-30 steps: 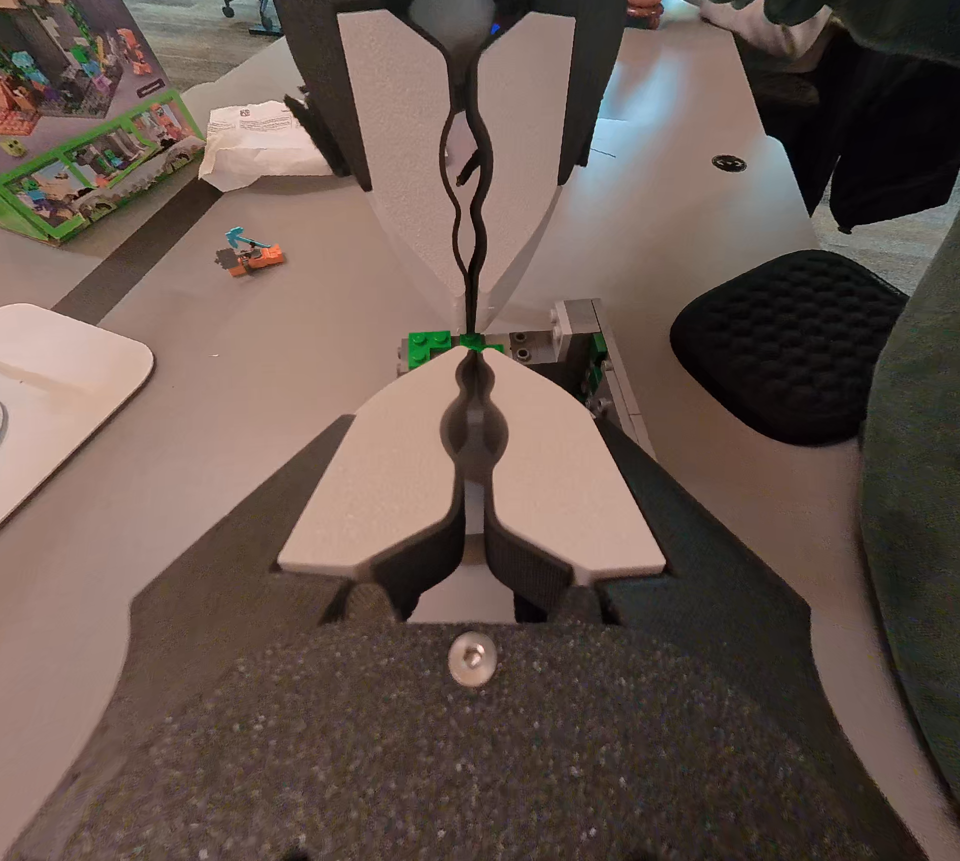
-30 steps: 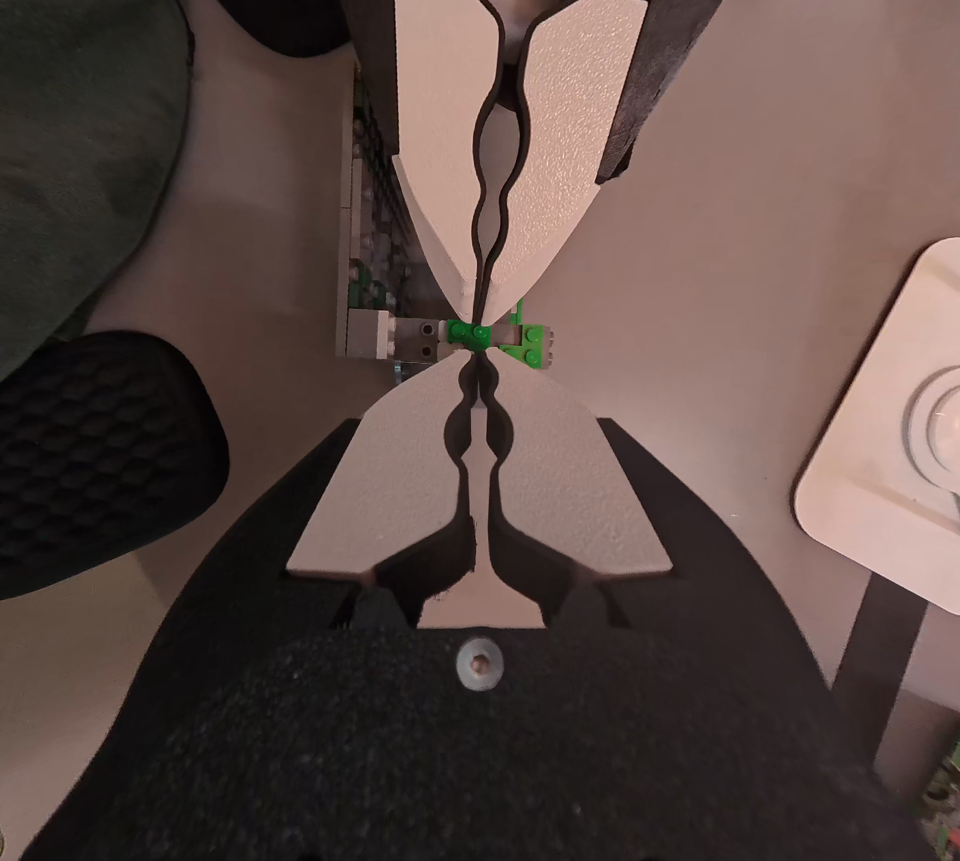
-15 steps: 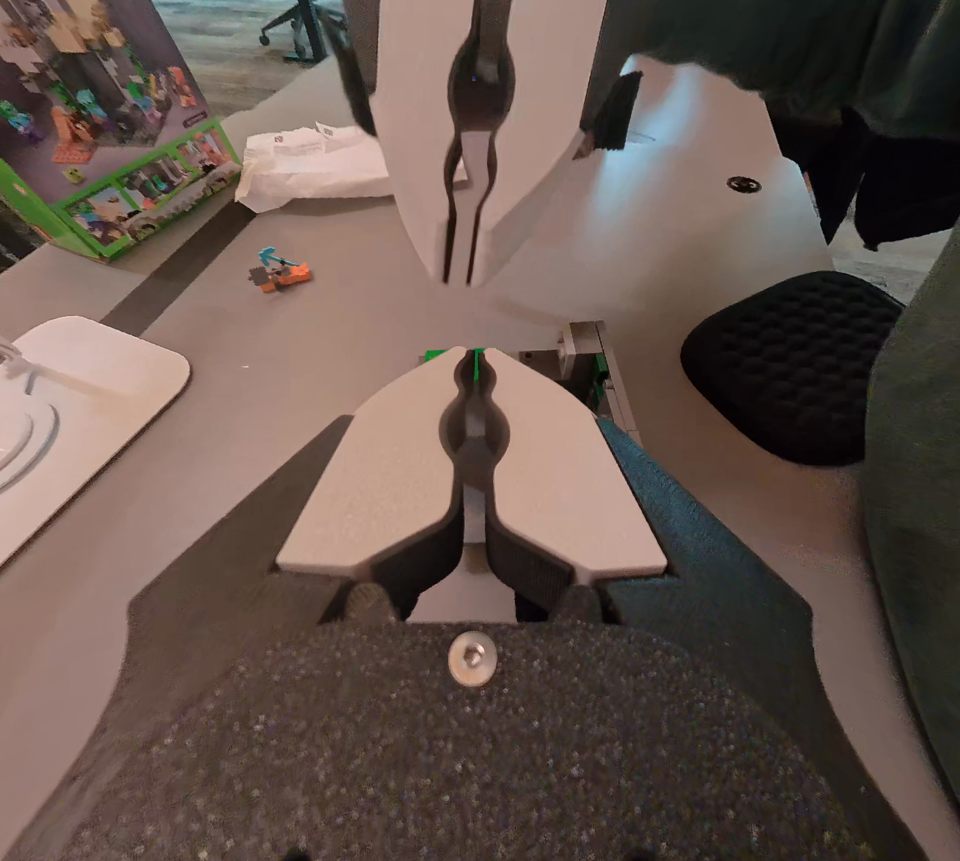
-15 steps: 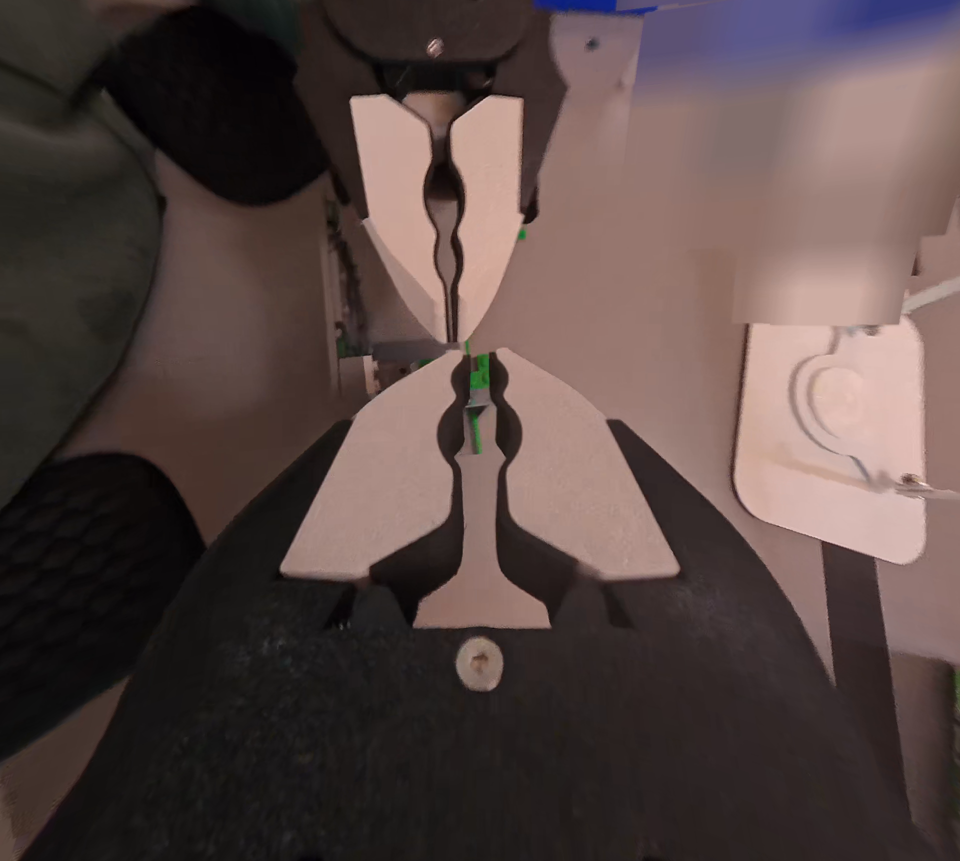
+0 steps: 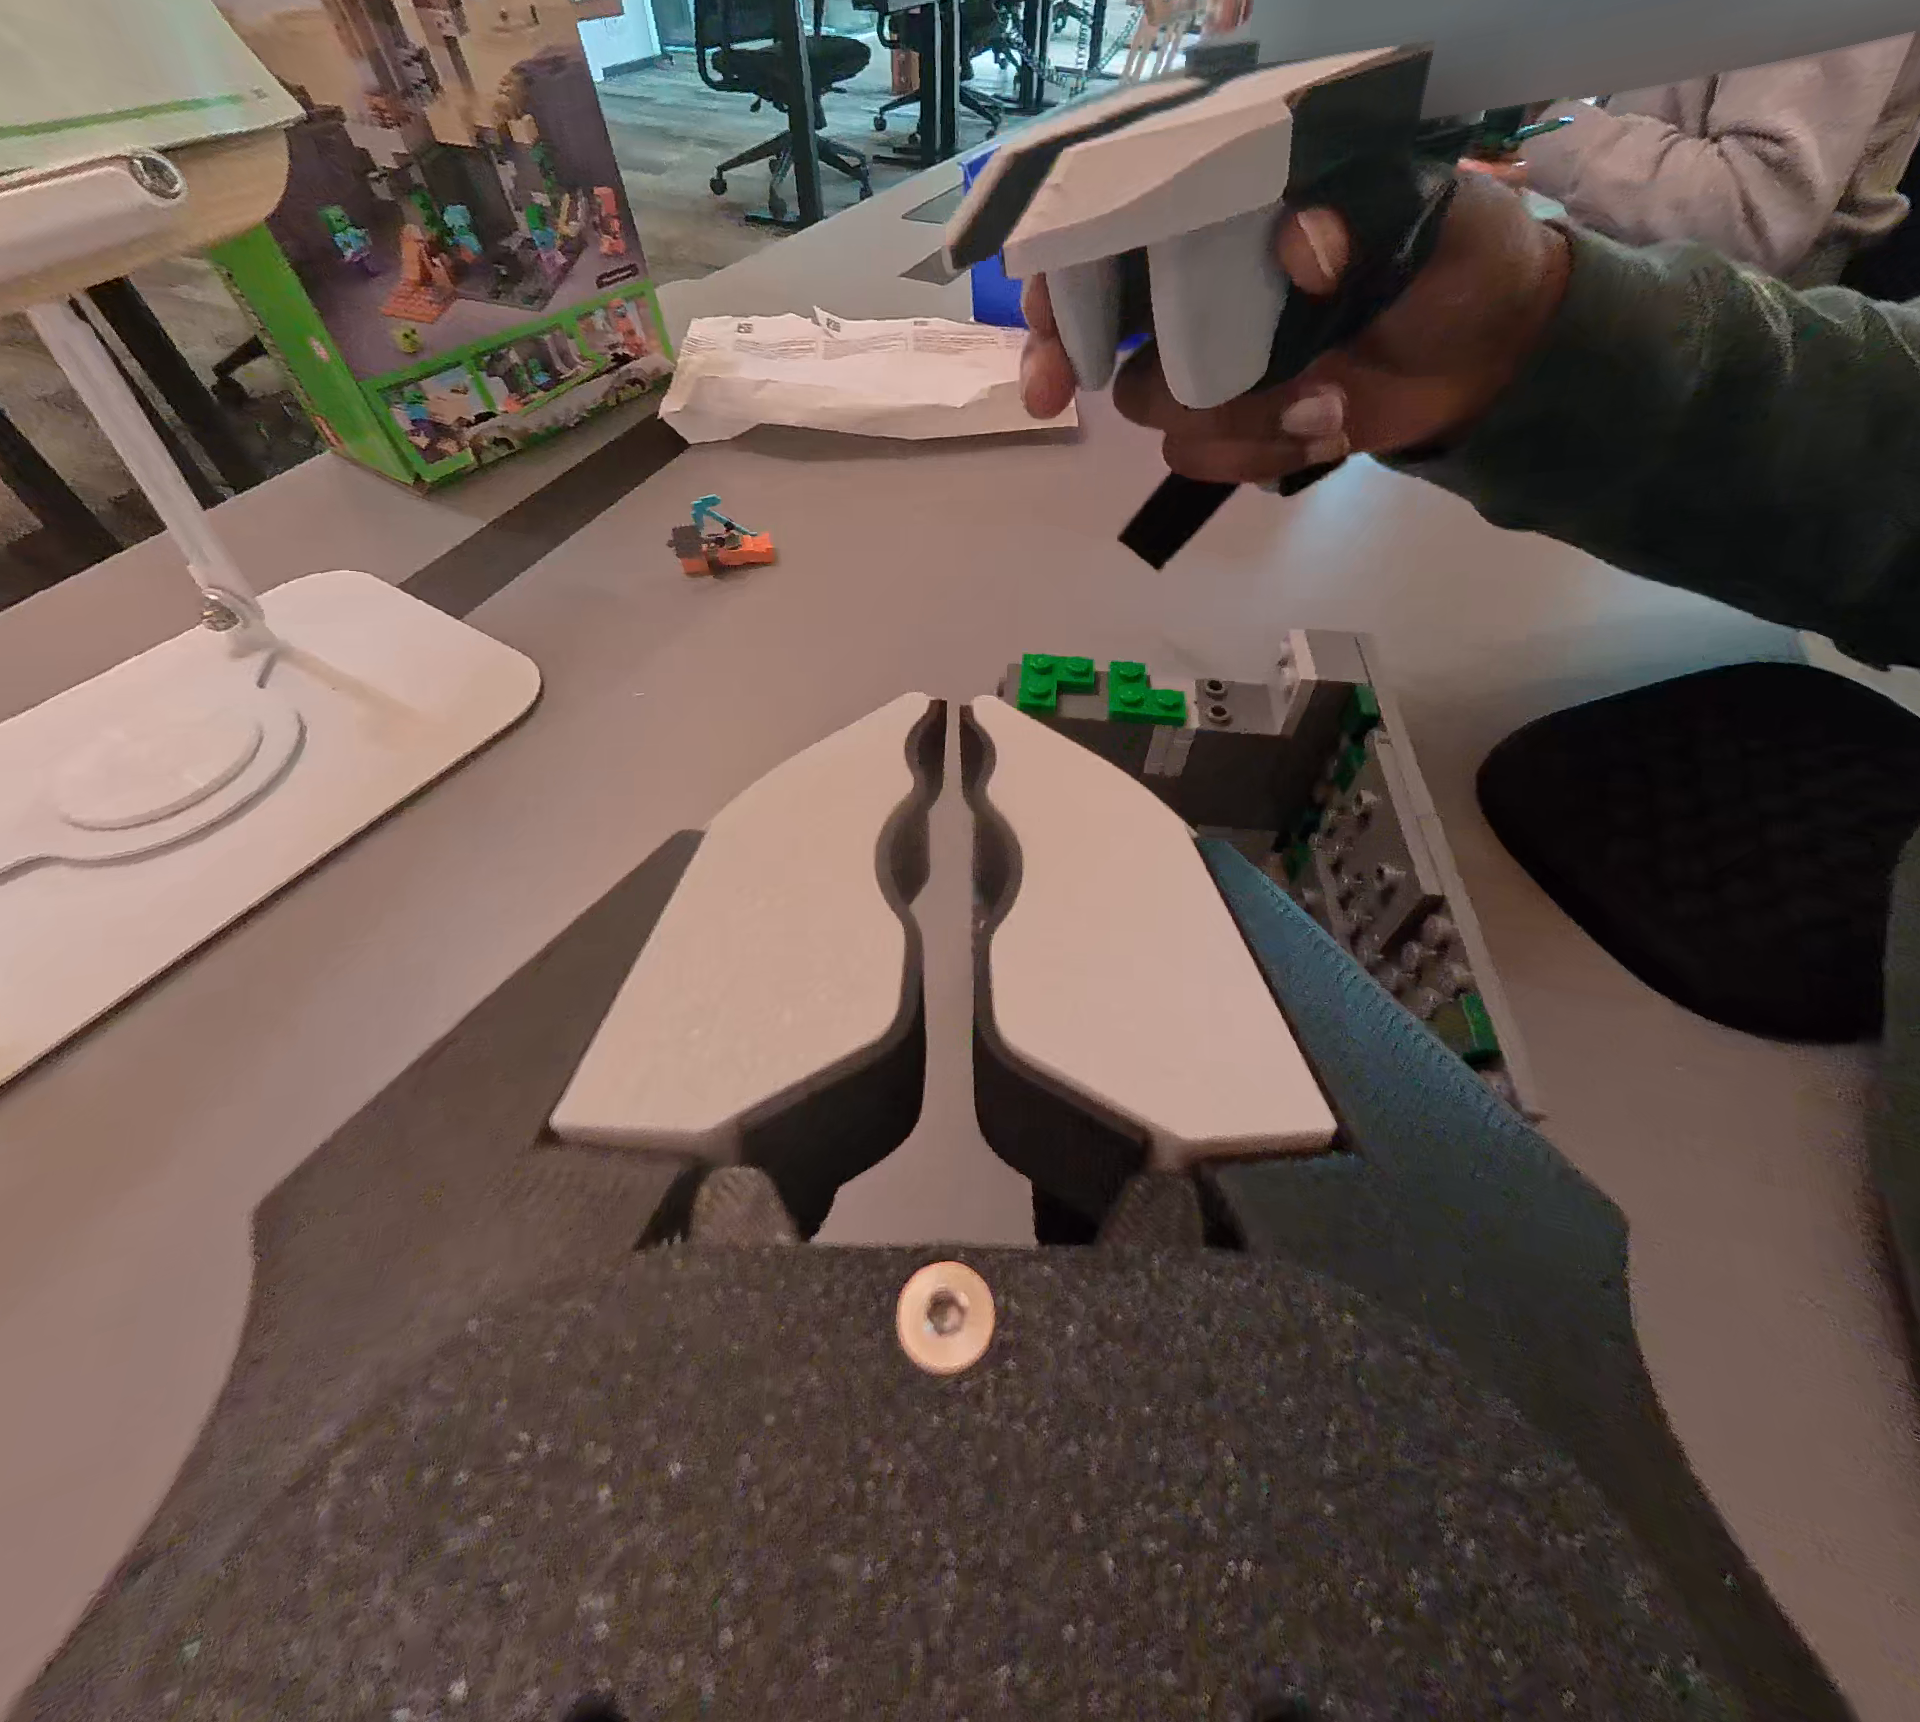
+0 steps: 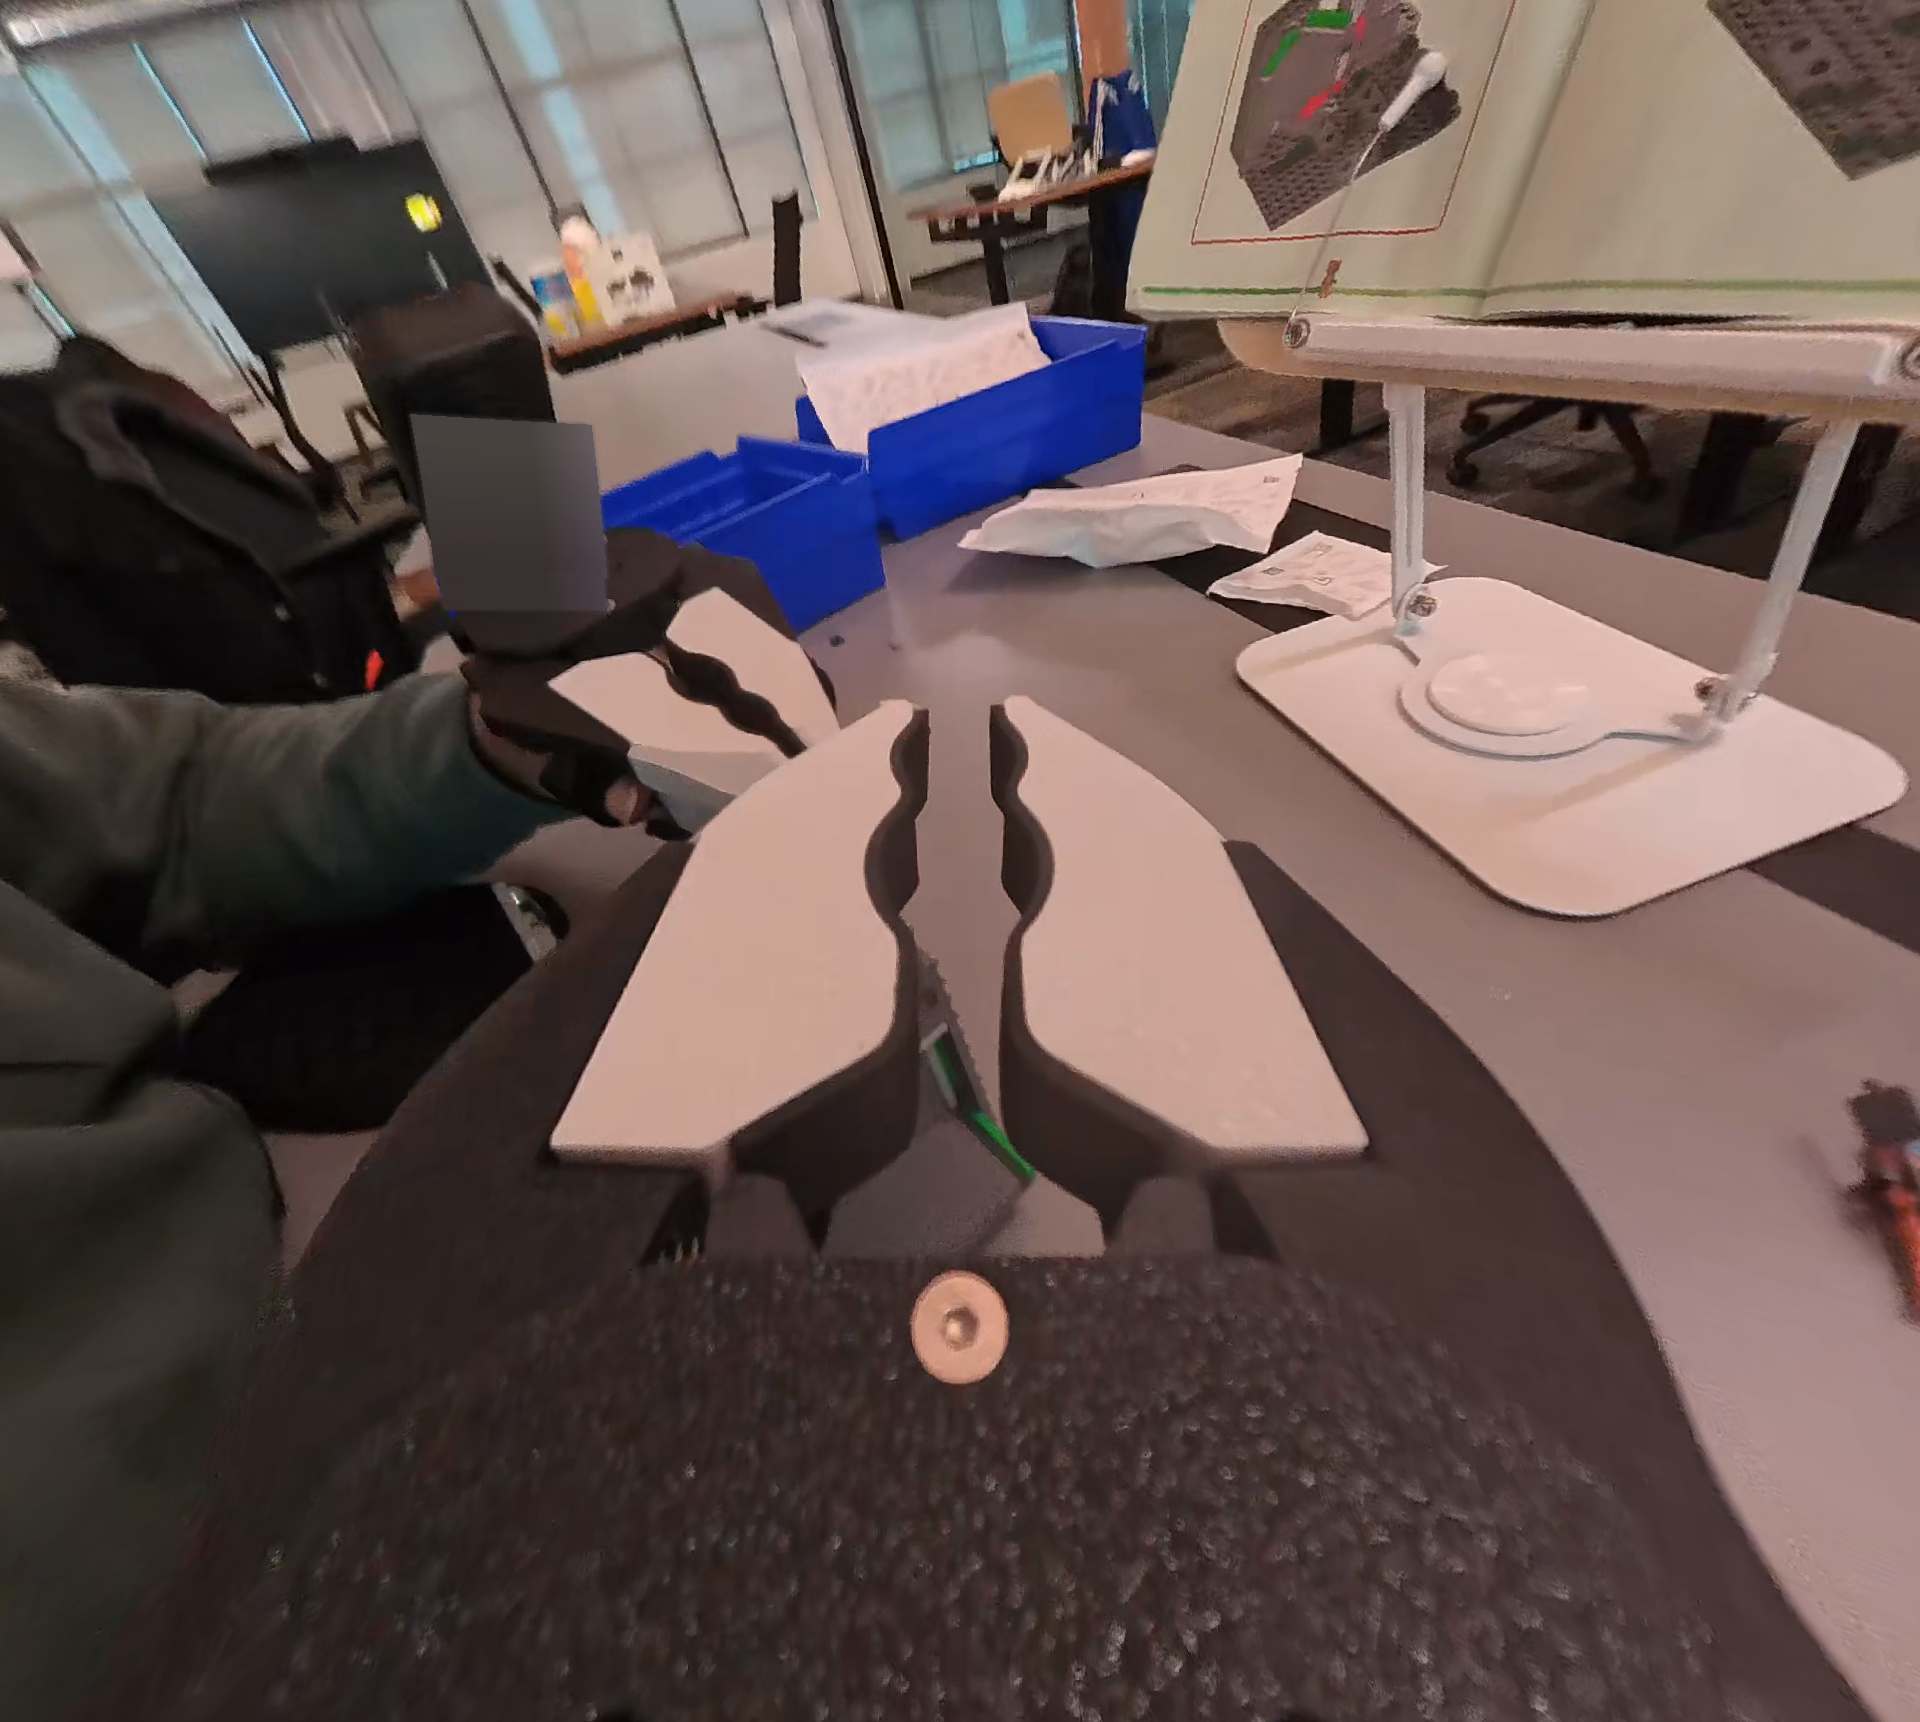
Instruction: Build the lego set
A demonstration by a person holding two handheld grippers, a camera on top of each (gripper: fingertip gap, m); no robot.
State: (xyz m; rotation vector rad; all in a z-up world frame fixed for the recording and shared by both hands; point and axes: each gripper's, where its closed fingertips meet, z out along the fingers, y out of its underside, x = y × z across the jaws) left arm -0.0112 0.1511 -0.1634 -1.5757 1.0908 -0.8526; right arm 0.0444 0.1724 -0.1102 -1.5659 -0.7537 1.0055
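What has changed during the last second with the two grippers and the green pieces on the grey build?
Both grippers have let go and pulled back from the build. The right gripper has lifted high above the table; the left gripper has backed off, nearly closed and empty. The green pieces stay on top of the build. The small orange figure and the box have not moved.

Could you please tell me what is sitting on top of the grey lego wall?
Two green plates sit side by side on the grey lego wall; bare grey studs show beside them. The left gripper hides the wall's near foot.
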